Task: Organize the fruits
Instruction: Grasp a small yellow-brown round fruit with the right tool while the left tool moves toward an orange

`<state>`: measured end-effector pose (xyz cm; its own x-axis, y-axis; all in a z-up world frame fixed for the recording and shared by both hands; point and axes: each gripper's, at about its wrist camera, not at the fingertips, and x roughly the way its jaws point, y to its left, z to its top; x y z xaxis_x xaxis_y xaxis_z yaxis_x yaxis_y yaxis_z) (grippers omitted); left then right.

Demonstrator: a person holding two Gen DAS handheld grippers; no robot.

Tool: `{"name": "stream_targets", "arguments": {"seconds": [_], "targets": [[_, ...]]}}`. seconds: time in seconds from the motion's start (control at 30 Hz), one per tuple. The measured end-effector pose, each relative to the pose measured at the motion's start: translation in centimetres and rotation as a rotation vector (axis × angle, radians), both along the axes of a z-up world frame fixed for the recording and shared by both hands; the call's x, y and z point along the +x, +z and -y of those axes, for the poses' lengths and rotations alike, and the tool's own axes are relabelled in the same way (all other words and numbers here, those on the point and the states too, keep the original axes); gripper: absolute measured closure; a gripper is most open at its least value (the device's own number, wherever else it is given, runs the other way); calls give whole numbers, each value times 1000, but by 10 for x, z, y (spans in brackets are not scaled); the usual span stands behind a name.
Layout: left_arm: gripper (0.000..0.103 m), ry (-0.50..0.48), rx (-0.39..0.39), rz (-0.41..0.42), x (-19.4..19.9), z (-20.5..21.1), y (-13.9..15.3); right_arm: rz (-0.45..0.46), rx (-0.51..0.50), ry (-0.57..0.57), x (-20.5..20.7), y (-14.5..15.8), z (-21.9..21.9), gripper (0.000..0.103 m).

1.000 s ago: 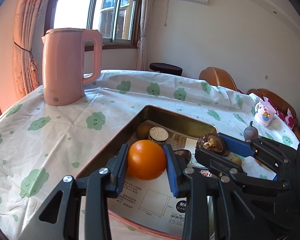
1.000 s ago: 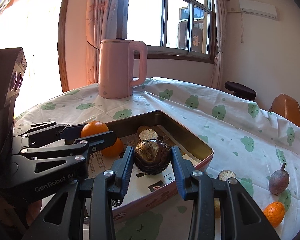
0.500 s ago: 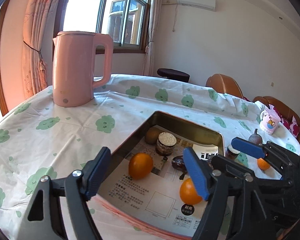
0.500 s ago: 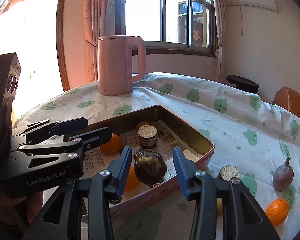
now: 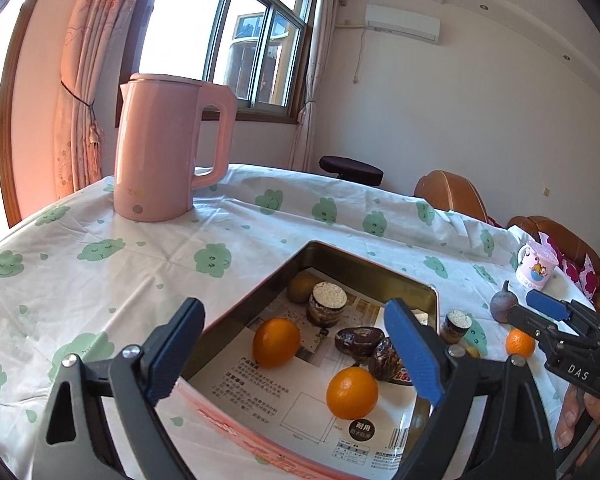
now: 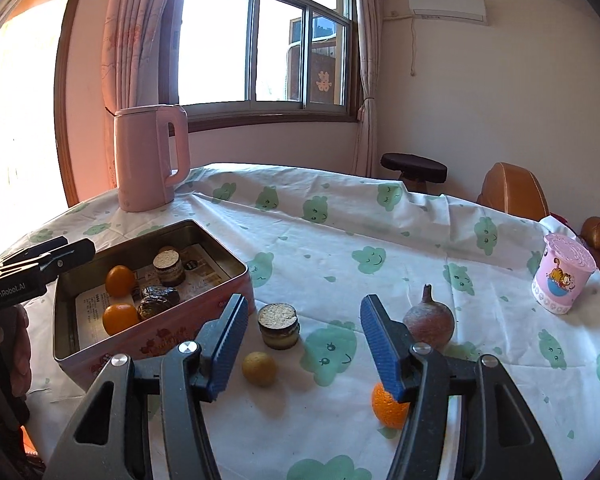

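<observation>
The pink tin (image 5: pixel 364 265) holds two oranges (image 5: pixel 276 342) (image 5: pixel 352 392), dark brown fruits (image 5: pixel 358 342), a round cake (image 5: pixel 327 304) and a yellowish fruit (image 5: pixel 300 286). My left gripper (image 5: pixel 294 308) hovers over the tin's near side, its jaws opening wide, with nothing gripped. My right gripper (image 6: pixel 304 308) is over the tablecloth to the right of the tin (image 6: pixel 220 256), jaws opening and holding nothing. Beyond its fingers lie a small round cake (image 6: pixel 280 326), a yellow fruit (image 6: pixel 260 368) and a reddish-brown fruit (image 6: pixel 428 318). An orange (image 6: pixel 388 404) is half hidden by its right finger.
A pink kettle (image 5: pixel 160 148) stands at the table's far left. At the far right edge is a pink cartoon cup (image 6: pixel 562 278). Brown chairs (image 6: pixel 512 192) and a dark stool (image 6: pixel 414 166) sit behind the table. A hand (image 5: pixel 576 416) shows at the lower right of the left wrist view.
The left gripper let go of its orange, which now lies in the tin, and spread wide. The right gripper released the dark fruit into the tin and swung right over the loose fruits.
</observation>
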<state>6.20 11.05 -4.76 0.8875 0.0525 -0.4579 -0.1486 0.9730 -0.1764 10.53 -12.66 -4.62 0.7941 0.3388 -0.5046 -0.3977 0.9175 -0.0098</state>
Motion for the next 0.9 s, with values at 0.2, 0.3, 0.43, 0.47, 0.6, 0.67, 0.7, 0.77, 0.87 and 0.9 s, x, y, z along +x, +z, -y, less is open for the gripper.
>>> {"name": "stream_targets", "arguments": {"seconds": [0.2,0.3,0.43,0.47,0.6,0.67,0.7,0.77,0.87,0.9], "targets": [[9,-1,0,-1,0,0,0,-51,-82,62,0,-15,-27,43],[9,-5,-1,1,0,1,1,-90,-103,79,3,-20,-34,45],[9,-12,5,3,0,4,2,-185,-137,95,15,-33,-42,60],[9,-15,7,2,0,6,3,-203,-144,97,18,-36,-43,62],[9,-32,16,4,0,13,4,-256,-163,96,24,-43,-45,75],[9,-45,21,7,-1,19,5,-249,-147,97,23,-41,-42,76],[9,-52,27,9,-1,22,6,-239,-136,95,21,-40,-40,76],[9,-66,37,11,0,29,7,-215,-109,84,18,-35,-35,76],[9,-96,52,12,1,42,8,-167,-83,48,11,-27,-21,76],[9,-105,57,14,2,46,9,-147,-80,30,7,-24,-14,76]]}}
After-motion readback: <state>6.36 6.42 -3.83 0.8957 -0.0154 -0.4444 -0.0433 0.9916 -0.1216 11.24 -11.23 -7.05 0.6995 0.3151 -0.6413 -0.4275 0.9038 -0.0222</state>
